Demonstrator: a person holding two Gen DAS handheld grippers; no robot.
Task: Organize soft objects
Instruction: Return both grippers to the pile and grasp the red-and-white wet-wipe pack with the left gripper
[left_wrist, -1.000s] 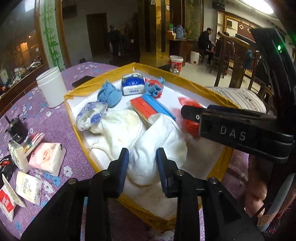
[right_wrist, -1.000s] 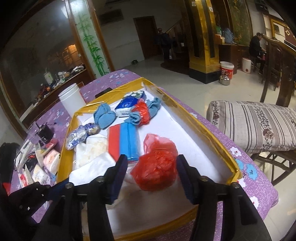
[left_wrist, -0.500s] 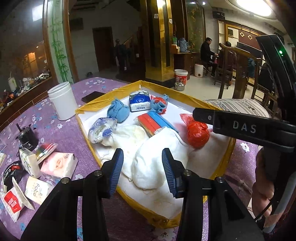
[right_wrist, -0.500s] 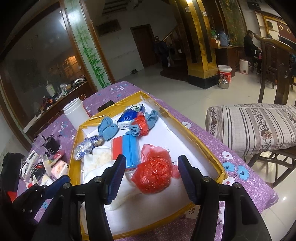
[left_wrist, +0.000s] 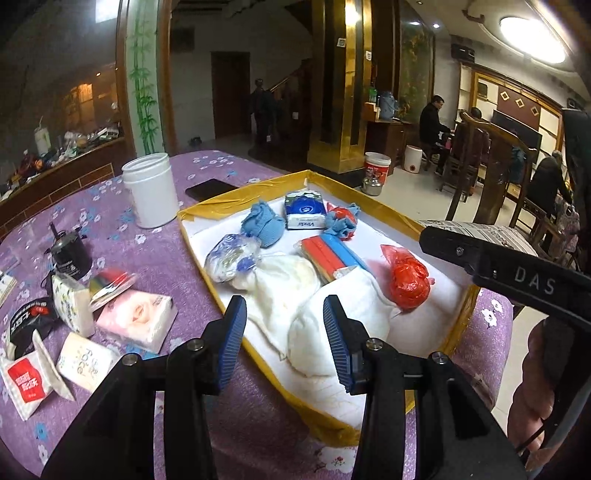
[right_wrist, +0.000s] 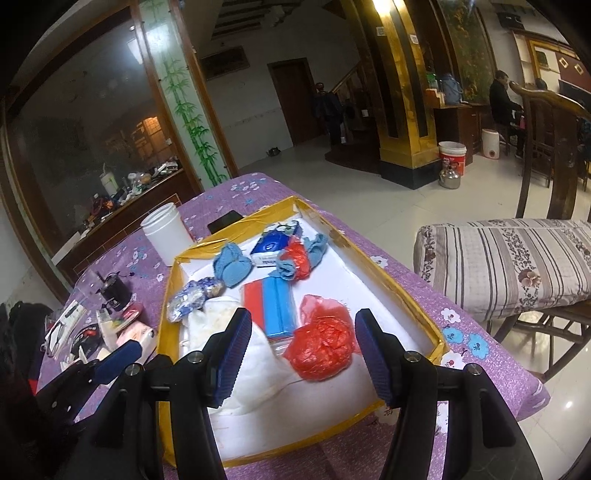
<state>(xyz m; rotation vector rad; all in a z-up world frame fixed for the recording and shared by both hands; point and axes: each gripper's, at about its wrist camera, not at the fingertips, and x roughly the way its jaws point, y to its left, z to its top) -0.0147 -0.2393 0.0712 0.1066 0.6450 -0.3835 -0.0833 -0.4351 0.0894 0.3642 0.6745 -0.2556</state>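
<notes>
A yellow-rimmed tray (left_wrist: 369, 206) with a white lining holds the soft things. A white cloth bundle (left_wrist: 310, 332) lies at its near end, with a red plastic bag (left_wrist: 408, 284) to its right. My left gripper (left_wrist: 284, 332) hovers open above the white bundle, its pads clear of it. My right gripper (right_wrist: 304, 343) is open too, raised over the red bag (right_wrist: 321, 347), which lies loose in the tray (right_wrist: 388, 273). Farther back are a red-and-blue pack (left_wrist: 332, 254), a blue knit piece (left_wrist: 264, 225), a tissue pack (left_wrist: 304, 210) and a blue-and-white wrapped bundle (left_wrist: 231, 256).
On the purple flowered tablecloth left of the tray stand a white jar (left_wrist: 147, 192), a dark phone (left_wrist: 210, 190), a small black pot (left_wrist: 70, 254) and several tissue packets (left_wrist: 136, 317). A striped cushioned chair (right_wrist: 509, 266) stands right of the table edge.
The left jaws spread apart and came off the white cloth bundle. Both grippers rose and drew back from the tray. The bundle and red bag stayed where they lay.
</notes>
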